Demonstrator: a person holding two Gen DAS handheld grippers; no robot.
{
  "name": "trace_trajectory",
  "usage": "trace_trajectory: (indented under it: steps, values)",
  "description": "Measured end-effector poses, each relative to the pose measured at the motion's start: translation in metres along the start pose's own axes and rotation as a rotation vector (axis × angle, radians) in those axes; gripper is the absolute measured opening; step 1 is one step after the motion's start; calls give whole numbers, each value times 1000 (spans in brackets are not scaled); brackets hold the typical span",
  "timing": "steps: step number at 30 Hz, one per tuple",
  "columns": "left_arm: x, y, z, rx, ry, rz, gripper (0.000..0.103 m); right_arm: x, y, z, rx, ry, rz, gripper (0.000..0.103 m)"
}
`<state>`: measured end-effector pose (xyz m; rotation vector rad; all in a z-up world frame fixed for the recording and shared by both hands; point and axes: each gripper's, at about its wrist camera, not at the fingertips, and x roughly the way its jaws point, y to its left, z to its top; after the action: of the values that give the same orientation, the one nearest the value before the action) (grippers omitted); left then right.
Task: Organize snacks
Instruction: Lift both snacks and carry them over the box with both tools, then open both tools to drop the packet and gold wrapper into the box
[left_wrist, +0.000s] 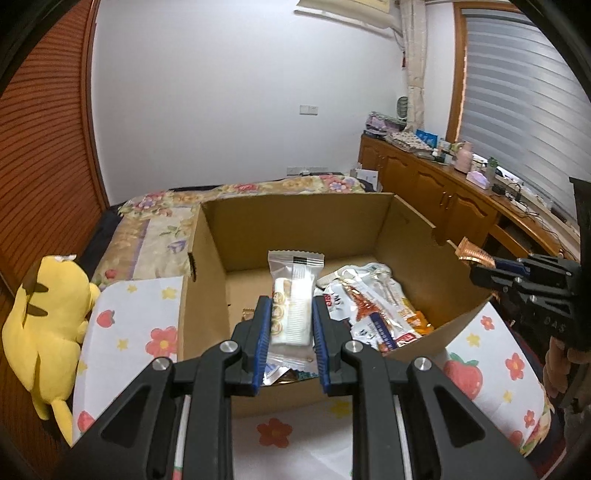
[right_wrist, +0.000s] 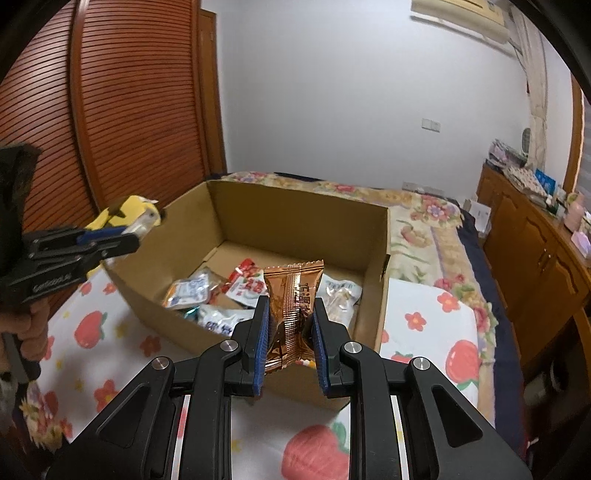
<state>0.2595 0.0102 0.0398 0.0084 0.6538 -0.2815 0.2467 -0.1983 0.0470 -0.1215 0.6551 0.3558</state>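
An open cardboard box sits on a flowered cloth on the bed and holds several snack packets. My left gripper is shut on a clear packet of white wafer biscuits, held above the box's near edge. My right gripper is shut on a copper-brown snack packet, held above the box's near side. The right gripper also shows at the right of the left wrist view, and the left gripper at the left of the right wrist view.
A yellow plush toy lies left of the box. A wooden cabinet with clutter runs along the right under the window. A slatted wooden wardrobe door stands on the left.
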Motion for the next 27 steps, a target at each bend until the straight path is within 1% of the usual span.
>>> trace_trajectory:
  steps: [5, 13, 18, 27]
  values:
    - [10, 6, -4, -16, 17, 16, 19, 13, -6, 3, 10, 8, -31, 19]
    - [19, 9, -6, -22, 28, 41, 19, 26, -6, 2, 4, 26, -51, 19]
    - [20, 10, -7, -23, 31, 46, 19, 32, -5, 3, 16, 33, -44, 20]
    - [28, 5, -6, -7, 39, 53, 19, 43, 3, 7, -1, 46, -44, 20]
